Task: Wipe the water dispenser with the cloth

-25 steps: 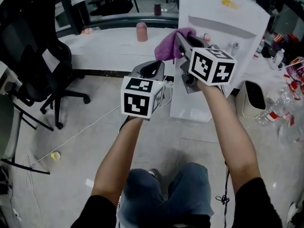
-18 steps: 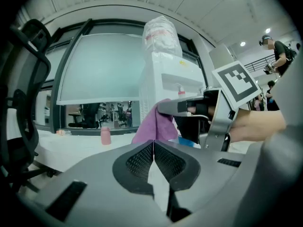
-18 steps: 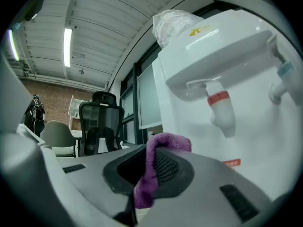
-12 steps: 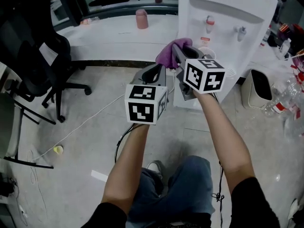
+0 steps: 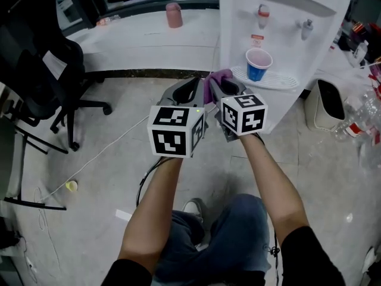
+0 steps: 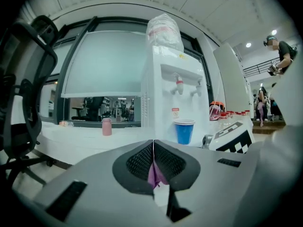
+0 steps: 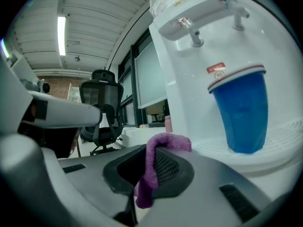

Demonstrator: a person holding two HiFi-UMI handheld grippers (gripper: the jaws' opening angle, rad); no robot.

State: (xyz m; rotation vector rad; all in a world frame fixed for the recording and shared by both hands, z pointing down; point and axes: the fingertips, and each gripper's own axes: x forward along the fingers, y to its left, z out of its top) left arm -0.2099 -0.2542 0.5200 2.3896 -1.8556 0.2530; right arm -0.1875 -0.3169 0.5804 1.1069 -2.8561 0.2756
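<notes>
cloth (image 5: 214,77) mostly behind fingers (image 5: 233,89) (purple edge shows), water dispenser (image 5: 286,37) top cropped

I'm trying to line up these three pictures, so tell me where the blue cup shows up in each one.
Head view: the blue cup is right of centre near the top, standing on the drip tray.
Left gripper view: the blue cup is small, just right of centre.
Right gripper view: the blue cup is large, at the right.
Shared landmark: the white water dispenser, right behind the cup in all three.
</notes>
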